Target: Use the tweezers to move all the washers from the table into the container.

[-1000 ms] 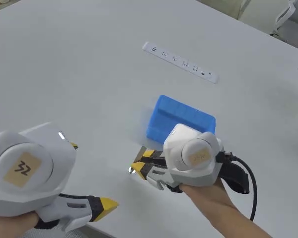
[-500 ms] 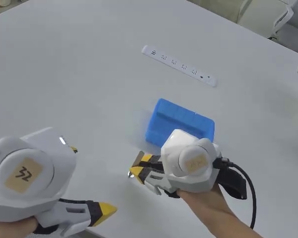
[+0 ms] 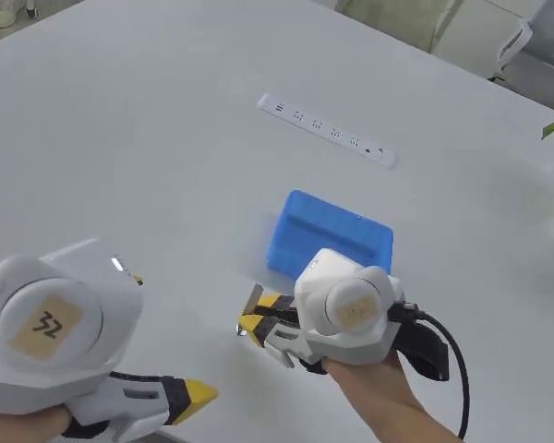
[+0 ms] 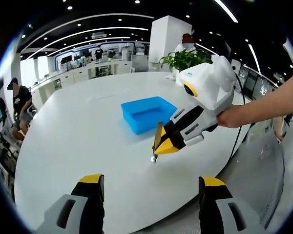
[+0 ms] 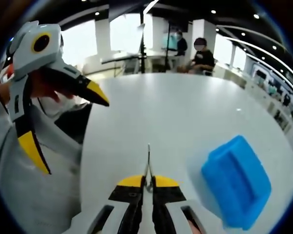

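Observation:
My right gripper (image 3: 258,312) is shut on thin metal tweezers (image 5: 148,163) that point forward and down at the white table (image 3: 148,166). In the left gripper view the tweezers' tip (image 4: 155,157) touches or nearly touches the tabletop, with a small shiny bit at it; I cannot tell whether it is a washer. The blue open container (image 3: 331,233) sits just beyond the right gripper (image 4: 178,139), and lies at the lower right in the right gripper view (image 5: 237,183). My left gripper (image 3: 171,337) stands open near the table's front edge, jaws wide apart (image 4: 151,181), with nothing between them.
A white power strip (image 3: 328,129) lies on the table beyond the container. The table's near edge (image 4: 151,219) runs just in front of the left gripper. People sit at desks far behind (image 5: 202,51). A potted plant (image 4: 183,58) stands past the table.
The head camera has tilted a little, shifting the picture down. The right gripper with the tweezers stays by the container's near side; the left gripper has not moved.

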`<state>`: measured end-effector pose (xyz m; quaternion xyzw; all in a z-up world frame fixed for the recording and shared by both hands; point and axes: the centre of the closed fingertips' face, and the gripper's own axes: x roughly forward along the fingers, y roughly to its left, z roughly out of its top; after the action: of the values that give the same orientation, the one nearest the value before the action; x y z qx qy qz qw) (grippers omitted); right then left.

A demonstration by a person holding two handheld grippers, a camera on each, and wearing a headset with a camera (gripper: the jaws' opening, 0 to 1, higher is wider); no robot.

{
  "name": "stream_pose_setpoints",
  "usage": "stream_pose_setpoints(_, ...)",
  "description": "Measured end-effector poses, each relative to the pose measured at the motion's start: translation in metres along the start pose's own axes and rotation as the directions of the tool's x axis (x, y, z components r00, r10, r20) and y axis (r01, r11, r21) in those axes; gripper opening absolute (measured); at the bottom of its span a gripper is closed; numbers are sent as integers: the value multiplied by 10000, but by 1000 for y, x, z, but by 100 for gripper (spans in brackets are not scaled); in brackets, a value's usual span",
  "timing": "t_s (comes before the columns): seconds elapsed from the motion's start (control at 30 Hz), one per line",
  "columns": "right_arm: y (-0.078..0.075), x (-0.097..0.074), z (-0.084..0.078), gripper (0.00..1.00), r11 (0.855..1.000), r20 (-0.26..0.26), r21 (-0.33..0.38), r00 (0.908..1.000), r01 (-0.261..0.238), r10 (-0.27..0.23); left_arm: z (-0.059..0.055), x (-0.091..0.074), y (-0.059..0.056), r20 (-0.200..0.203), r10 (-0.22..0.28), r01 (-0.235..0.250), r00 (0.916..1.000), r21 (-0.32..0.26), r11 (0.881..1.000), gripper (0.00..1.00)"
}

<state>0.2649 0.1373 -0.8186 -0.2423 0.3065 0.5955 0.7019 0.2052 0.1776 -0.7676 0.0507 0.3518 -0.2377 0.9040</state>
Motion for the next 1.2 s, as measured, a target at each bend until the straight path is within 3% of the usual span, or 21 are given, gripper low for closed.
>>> stream_pose_setpoints(0.13, -1, -4, 0, 2, 9999, 31, 114, 10000, 4, -4, 1, -3, 1, 27, 45, -45, 10000, 80, 10000, 80)
stream_pose_setpoints(0.37, -6, -25, 19, 2, 9977, 690, 674, 9975, 103, -150, 3, -5, -2, 48, 34, -35, 10000, 184, 9998, 81)
stream_pose_setpoints(0.57, -15, -44, 39, 2, 9980, 1010, 503, 9940, 371, -420, 4, -6, -5, 30, -20, 19, 10000, 167, 9999, 85)
stream_pose_setpoints(0.73, -22, -53, 47, 2, 9982, 993, 298, 9935, 520, -547, 7, -8, -5, 117, -21, 21, 9999, 9, 10000, 90)
stream_pose_setpoints(0.97, -45, -61, 52, 2, 9948, 1054, 137, 9892, 1008, -1017, 8, -7, -7, 119, -111, 114, 9999, -249, 9996, 98)
stream_pose_setpoints(1.2, -75, -63, 59, 2, 9875, 1216, 279, 9800, 1552, -1575, 12, -8, -3, 298, 10, 4, 9996, -464, 9989, 99)
